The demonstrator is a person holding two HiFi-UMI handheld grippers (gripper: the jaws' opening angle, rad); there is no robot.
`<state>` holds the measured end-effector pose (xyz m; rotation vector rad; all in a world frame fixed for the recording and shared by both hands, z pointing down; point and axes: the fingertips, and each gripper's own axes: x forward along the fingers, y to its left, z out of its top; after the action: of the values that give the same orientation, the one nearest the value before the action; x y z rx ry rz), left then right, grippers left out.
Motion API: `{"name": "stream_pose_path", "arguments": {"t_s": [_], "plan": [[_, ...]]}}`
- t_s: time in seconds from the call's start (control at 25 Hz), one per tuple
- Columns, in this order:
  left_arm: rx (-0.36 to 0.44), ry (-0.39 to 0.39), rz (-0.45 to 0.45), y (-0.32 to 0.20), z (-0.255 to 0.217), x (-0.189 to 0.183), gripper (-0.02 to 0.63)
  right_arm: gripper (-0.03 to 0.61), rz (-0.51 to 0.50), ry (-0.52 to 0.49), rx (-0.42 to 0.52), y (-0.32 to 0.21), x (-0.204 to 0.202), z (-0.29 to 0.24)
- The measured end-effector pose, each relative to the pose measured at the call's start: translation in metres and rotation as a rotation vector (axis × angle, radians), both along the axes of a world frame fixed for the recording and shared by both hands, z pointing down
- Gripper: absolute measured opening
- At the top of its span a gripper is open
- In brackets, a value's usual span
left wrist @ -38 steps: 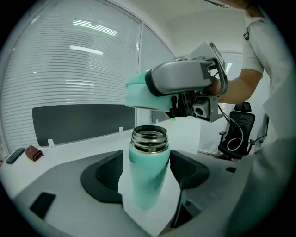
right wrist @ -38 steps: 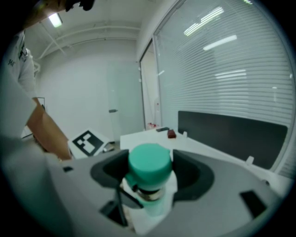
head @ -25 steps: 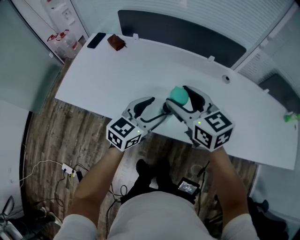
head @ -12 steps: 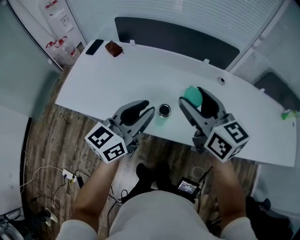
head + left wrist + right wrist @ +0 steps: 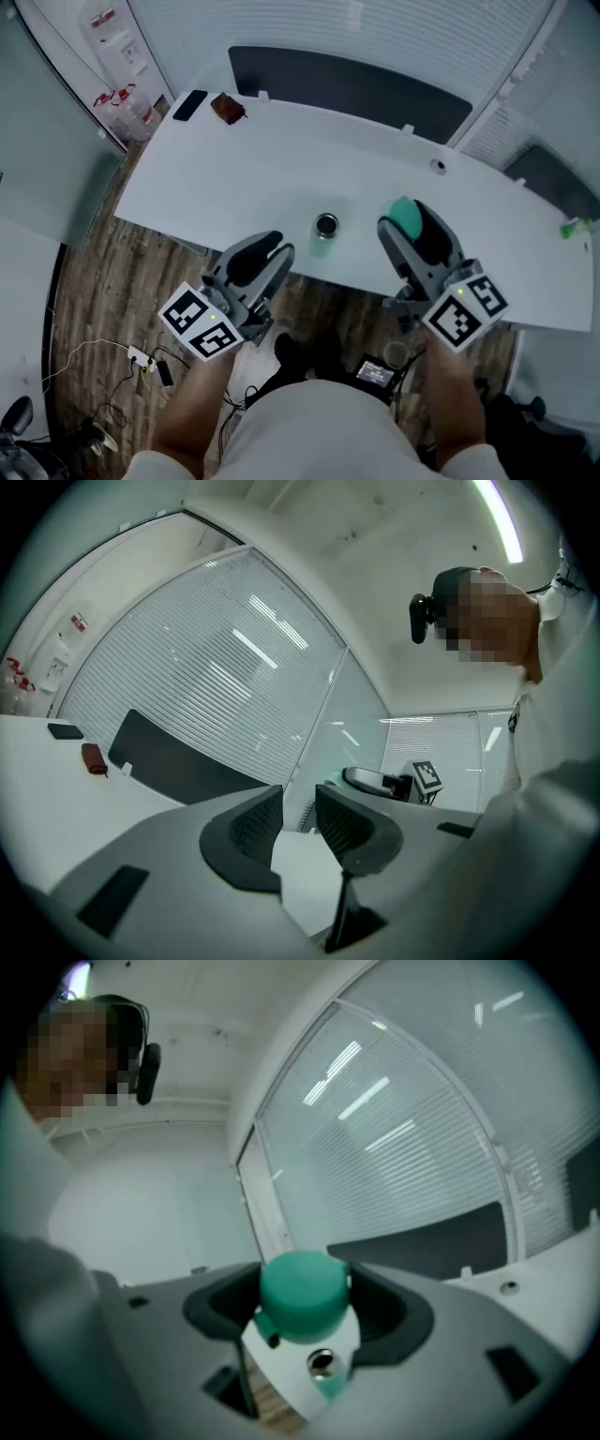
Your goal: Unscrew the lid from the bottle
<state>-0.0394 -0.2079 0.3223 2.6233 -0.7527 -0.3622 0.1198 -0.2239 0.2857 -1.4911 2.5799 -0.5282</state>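
The white desk (image 5: 281,159) is mostly bare. The left claw (image 5: 298,822) hangs at its near edge, its jaws just closing, a gap left and nothing between them. The right claw (image 5: 302,1302) pinches the green lid (image 5: 401,212). Between them the open bottle (image 5: 325,231) stands alone near that edge. A phone (image 5: 191,79) and a brown object (image 5: 228,107) lie at the far left corner.

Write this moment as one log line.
lid: off, gripped in right tongs | bottle: open, on table | left tongs: empty, jaws just closing
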Motion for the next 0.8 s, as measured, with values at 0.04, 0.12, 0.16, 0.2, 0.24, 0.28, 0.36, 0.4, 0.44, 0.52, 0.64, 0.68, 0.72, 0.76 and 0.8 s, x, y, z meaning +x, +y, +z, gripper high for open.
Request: {"name": "stream_pose_path", "arguments": {"t_s": [0.04, 0.12, 0.16, 0.2, 0.24, 0.28, 0.36, 0.4, 0.44, 0.52, 0.64, 0.68, 0.72, 0.76, 0.8], "plan": [[-0.005, 0.003, -0.003, 0.004, 0.000, -0.002, 0.118, 0.305, 0.002, 0.001, -0.002, 0.004, 0.000, 0.001], [-0.016, 0.009, -0.007, 0.011, 0.001, -0.005, 0.118, 0.305, 0.006, 0.002, -0.007, 0.011, 0.002, 0.003], [-0.020, 0.012, -0.009, 0.014, 0.001, -0.006, 0.118, 0.305, 0.008, 0.001, -0.011, 0.014, 0.002, 0.004], [-0.025, 0.016, -0.011, 0.017, 0.002, -0.008, 0.118, 0.305, 0.010, -0.003, -0.015, 0.018, 0.003, 0.005], [-0.031, 0.021, -0.013, 0.020, 0.002, -0.010, 0.118, 0.305, 0.013, -0.007, -0.018, 0.022, 0.004, 0.006], [-0.037, 0.027, -0.015, 0.023, 0.003, -0.012, 0.118, 0.305, 0.016, -0.011, -0.020, 0.026, 0.004, 0.007], [-0.048, 0.034, -0.020, 0.028, 0.004, -0.016, 0.118, 0.305, 0.022, -0.016, -0.027, 0.033, 0.006, 0.009], [-0.054, 0.037, -0.022, 0.030, 0.006, -0.018, 0.118, 0.305, 0.025, -0.018, -0.033, 0.036, 0.007, 0.012], [-0.061, 0.041, -0.026, 0.032, 0.007, -0.021, 0.118, 0.305, 0.029, -0.021, -0.043, 0.040, 0.008, 0.016], [-0.077, 0.055, -0.037, 0.036, 0.009, -0.027, 0.118, 0.305, 0.036, -0.026, -0.067, 0.047, 0.011, 0.026], [-0.093, 0.066, -0.054, 0.042, 0.013, -0.038, 0.118, 0.305, 0.049, -0.032, -0.104, 0.058, 0.012, 0.040], [-0.098, 0.067, -0.056, 0.044, 0.014, -0.040, 0.118, 0.305, 0.055, -0.035, -0.114, 0.061, 0.012, 0.044], [-0.103, 0.068, -0.056, 0.045, 0.016, -0.042, 0.118, 0.305, 0.061, -0.037, -0.121, 0.064, 0.012, 0.046], [-0.107, 0.068, -0.053, 0.047, 0.017, -0.043, 0.118, 0.305, 0.067, -0.040, -0.125, 0.066, 0.011, 0.048], [-0.111, 0.068, -0.049, 0.050, 0.018, -0.044, 0.118, 0.305, 0.071, -0.042, -0.127, 0.068, 0.010, 0.049]]}}
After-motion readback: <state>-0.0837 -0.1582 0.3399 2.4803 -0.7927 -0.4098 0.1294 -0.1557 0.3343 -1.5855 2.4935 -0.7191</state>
